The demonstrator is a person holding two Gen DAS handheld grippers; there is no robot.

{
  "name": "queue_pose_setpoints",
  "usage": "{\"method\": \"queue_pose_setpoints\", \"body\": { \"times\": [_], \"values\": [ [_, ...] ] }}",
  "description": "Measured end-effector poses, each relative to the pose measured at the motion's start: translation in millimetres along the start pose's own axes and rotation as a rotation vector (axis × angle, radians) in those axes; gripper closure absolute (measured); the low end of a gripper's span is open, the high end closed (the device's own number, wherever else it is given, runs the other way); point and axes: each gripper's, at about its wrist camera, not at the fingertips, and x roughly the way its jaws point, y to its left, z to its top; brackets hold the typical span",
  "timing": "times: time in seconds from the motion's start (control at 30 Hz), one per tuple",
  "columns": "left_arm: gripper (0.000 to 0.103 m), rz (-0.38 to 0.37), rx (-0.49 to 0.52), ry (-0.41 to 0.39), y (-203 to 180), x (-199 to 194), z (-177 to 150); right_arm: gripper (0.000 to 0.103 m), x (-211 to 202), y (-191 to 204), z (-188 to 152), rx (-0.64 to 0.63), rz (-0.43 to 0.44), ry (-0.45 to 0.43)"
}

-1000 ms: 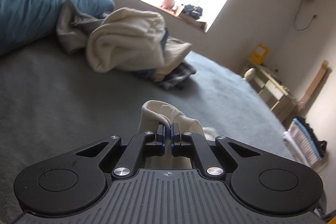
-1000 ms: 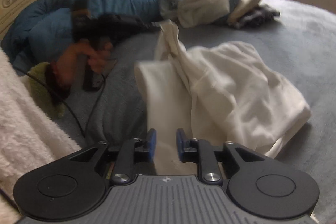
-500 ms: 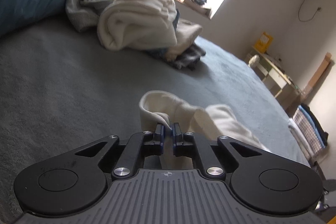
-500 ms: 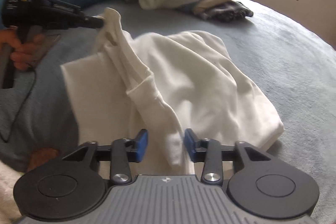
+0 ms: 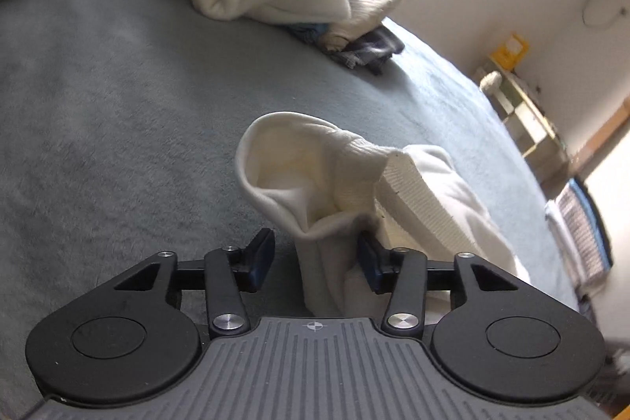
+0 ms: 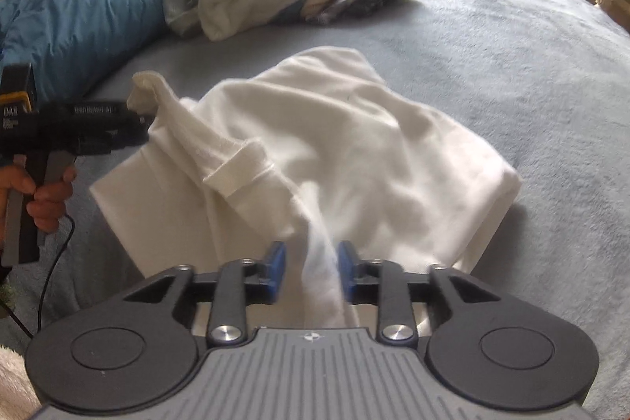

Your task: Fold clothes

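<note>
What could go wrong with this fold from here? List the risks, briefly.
1. The left gripper has just been opening, with the white cotton garment standing loose between its pads; the raised ribbed cuff may flop unevenly.
2. The right gripper has also just been opening around a bunched strip of cloth, so the fold could land creased.
3. The garment lies rumpled on the grey bedcover, so layers may shift.

Blown-out window glare, fisheye-warped edges
</note>
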Motion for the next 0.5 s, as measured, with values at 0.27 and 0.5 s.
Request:
{"method": "queue_pose_setpoints", "body": {
  "times": [0.27,0.5],
  "values": [
    [0.035,-0.104,-0.110,-0.058,12.1,-39.1,-7.0,0.060,-4.1,12.5,-9.2,-0.051,-0.003,-0.013],
    [0.038,0.035,-0.072,0.007,5.2,-1.5,-6.6,0.060,-8.0,4.0,-8.0,0.012,-0.004,-0.034]
  ]
}}
